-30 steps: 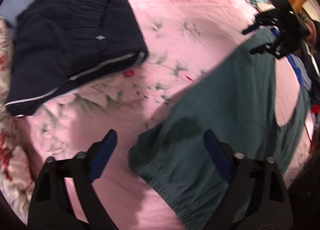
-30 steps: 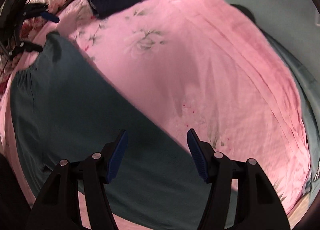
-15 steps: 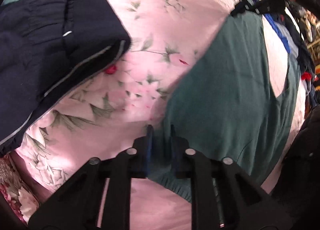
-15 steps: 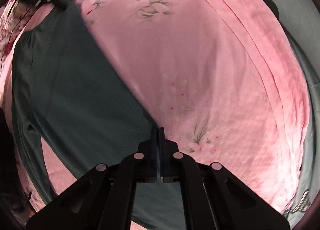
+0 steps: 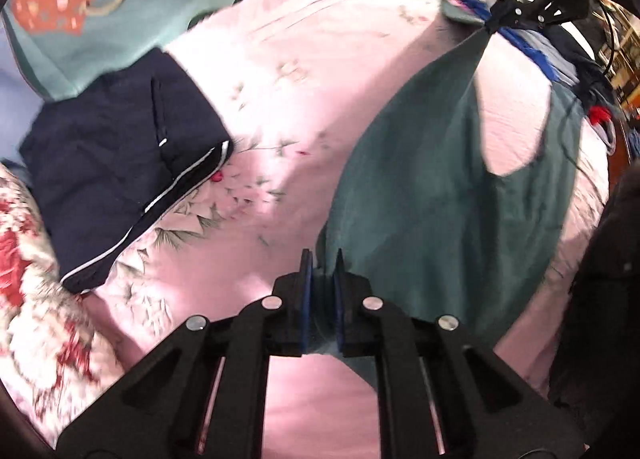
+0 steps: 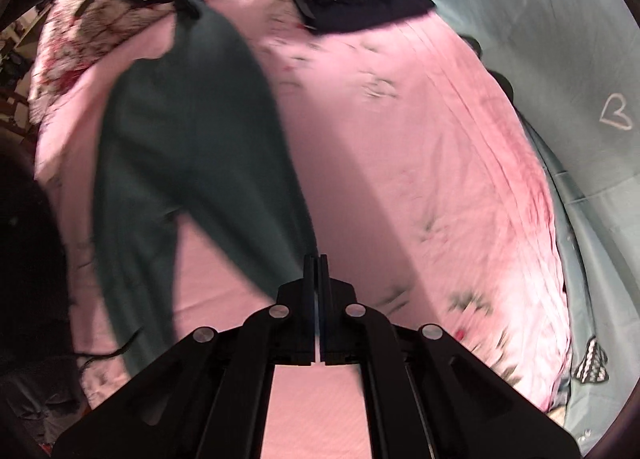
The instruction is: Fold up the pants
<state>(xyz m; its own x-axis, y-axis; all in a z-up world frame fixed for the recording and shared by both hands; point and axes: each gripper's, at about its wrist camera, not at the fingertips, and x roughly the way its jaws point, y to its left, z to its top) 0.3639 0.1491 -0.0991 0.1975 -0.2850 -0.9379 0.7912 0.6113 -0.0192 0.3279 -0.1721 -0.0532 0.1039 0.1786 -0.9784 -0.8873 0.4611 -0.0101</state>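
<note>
The dark green pants (image 5: 432, 187) hang stretched between my two grippers above the pink bedspread (image 5: 304, 71). My left gripper (image 5: 321, 259) is shut on one end of the pants, with cloth bunched between its blue pads. My right gripper (image 6: 317, 263) is shut on the other end; it also shows in the left wrist view (image 5: 490, 25) at the top right. In the right wrist view the pants (image 6: 192, 131) run from my jaws up to the left gripper (image 6: 186, 5) at the top left. A second leg sags down on the near side.
A folded navy garment (image 5: 120, 151) with a white stripe lies on the bedspread at the left. A floral quilt (image 5: 36, 287) lies beyond it. A pale teal sheet (image 6: 560, 59) borders the pink spread. Dark clutter and cables (image 5: 592, 59) sit at the bed's edge.
Both grippers were open a second ago, then closed on the ends of the pants. Since then they have lifted the pants off the bed and pulled them taut.
</note>
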